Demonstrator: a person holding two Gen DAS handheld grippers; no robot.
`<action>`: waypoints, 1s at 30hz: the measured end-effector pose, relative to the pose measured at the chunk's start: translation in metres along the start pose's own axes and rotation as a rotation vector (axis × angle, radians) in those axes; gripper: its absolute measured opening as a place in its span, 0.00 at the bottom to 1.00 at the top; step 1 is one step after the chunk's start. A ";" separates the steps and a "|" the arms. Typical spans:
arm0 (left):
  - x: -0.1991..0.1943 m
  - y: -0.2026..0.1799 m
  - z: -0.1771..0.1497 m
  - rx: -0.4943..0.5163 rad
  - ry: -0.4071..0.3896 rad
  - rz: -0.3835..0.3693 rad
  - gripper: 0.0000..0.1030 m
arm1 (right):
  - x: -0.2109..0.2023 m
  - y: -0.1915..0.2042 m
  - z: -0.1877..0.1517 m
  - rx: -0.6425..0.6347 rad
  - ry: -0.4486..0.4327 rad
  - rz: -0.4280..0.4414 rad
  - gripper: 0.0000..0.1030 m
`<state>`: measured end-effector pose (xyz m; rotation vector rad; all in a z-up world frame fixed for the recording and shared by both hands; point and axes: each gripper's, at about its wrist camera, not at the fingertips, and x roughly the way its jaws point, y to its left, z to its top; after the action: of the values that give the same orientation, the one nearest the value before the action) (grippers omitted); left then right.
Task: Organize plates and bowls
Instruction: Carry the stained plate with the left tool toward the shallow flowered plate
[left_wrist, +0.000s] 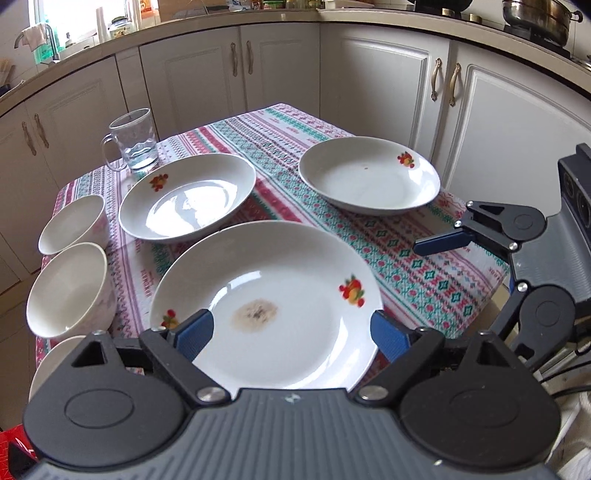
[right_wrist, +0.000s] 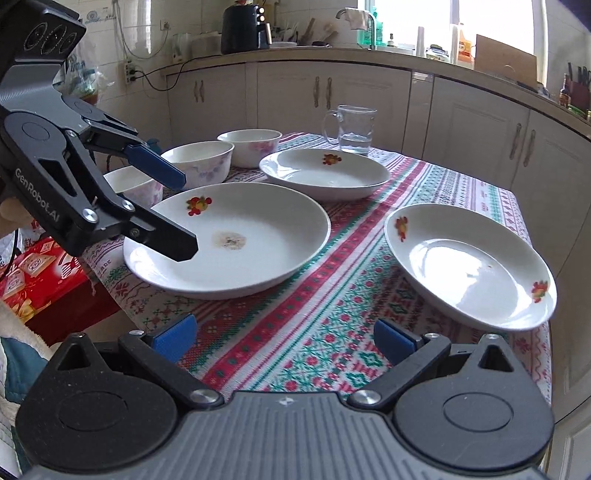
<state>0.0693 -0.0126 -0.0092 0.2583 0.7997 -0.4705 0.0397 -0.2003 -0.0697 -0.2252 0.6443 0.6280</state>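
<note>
The left gripper (left_wrist: 291, 332) hung with jaws parted and nothing gripped, just over the near rim of the stained plate (left_wrist: 266, 302), while the right gripper (right_wrist: 284, 338) stood open and empty above the tablecloth (right_wrist: 332, 332). Stacking looked barely begun: the next move likely called for pinching that rim. Beyond lay two clean plates (left_wrist: 188, 195) (left_wrist: 369, 175), apart, with bowls (left_wrist: 70, 288) at the left edge.

My left wrist camera looks down along its fingers from close over the stained plate (left_wrist: 266, 306), facing the cabinets (left_wrist: 280, 70). My right wrist camera sits lower at the table (right_wrist: 332, 332) edge, facing the window (right_wrist: 443, 22). Both share the three plates, the bowls and the mug (left_wrist: 135, 140).
</note>
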 end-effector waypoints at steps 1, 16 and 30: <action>-0.001 0.002 -0.001 0.004 0.003 0.000 0.89 | 0.002 0.003 0.001 -0.006 0.004 0.002 1.00; -0.007 0.042 -0.001 0.023 0.041 -0.019 0.89 | 0.031 0.032 0.009 -0.056 0.055 0.064 1.00; 0.016 0.071 0.025 -0.019 0.063 -0.029 0.89 | 0.039 0.038 0.011 -0.120 0.073 0.089 1.00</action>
<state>0.1296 0.0340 -0.0013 0.2453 0.8695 -0.4840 0.0468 -0.1470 -0.0856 -0.3340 0.6906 0.7472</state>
